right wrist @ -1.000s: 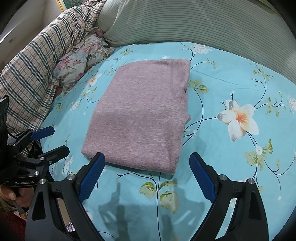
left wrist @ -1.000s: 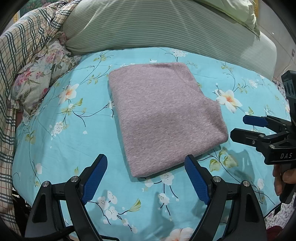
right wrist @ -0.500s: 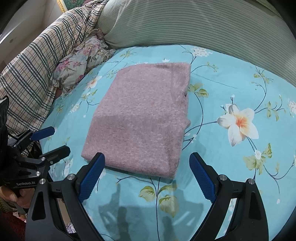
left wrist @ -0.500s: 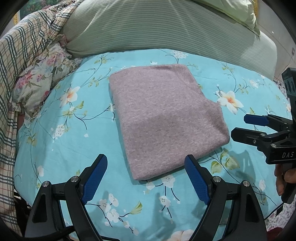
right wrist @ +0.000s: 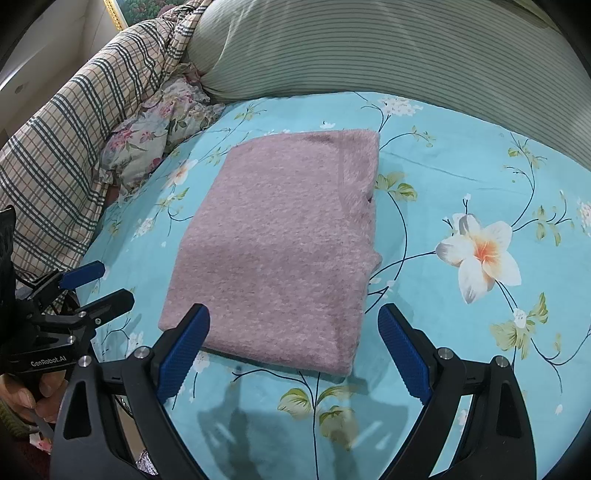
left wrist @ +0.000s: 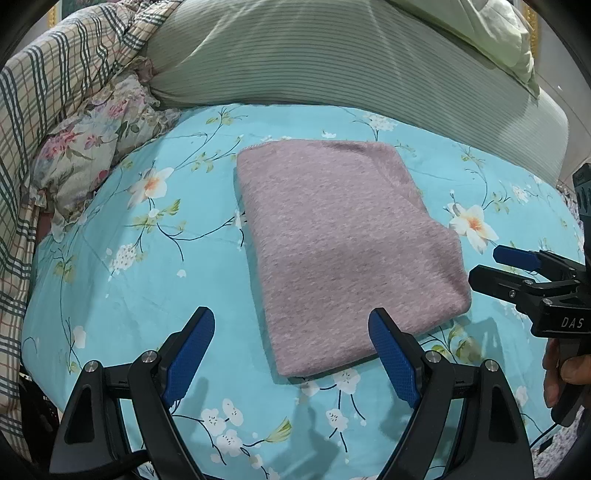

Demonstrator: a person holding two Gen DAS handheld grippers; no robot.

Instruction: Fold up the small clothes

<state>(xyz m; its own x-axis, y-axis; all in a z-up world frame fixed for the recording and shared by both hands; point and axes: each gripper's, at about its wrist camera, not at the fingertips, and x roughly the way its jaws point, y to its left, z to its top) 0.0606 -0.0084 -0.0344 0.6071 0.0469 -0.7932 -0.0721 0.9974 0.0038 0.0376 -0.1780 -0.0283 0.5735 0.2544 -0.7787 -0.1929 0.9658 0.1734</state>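
The work surface is a bed covered by a turquoise sheet (left wrist: 122, 295) printed with white blossoms and thin dark branches; a large white-and-orange flower (right wrist: 484, 254) lies to the right of the garment. At the head of the bed rests a long green striped bolster (left wrist: 332, 62), with a paler green pillow (left wrist: 491, 33) above it at the upper right of the left wrist view. A plaid blanket (right wrist: 74, 140) is heaped along the left side, and a floral ruffled cushion (left wrist: 85, 147) sits between that blanket and the sheet. A strip of gilt picture frame (right wrist: 114, 14) shows at the upper left of the right wrist view. The pink knit garment (left wrist: 340, 251) lies flat near the middle of the sheet, folded into a compact rectangle, with one stepped edge on its right side. The left gripper (left wrist: 291, 354) hovers over the near edge of the garment, jaws spread wide, the blue pads clear of the cloth. The right gripper (right wrist: 295, 350) hangs likewise over the near edge, jaws spread, nothing between the pads. Each gripper also shows at the margin of the other's view, cut off by the frame, with part of a hand (left wrist: 561, 373) on its handle. The layers inside the fold are hidden. The fisheye rim darkens the corners, and the room beyond the bed is hard to make out.
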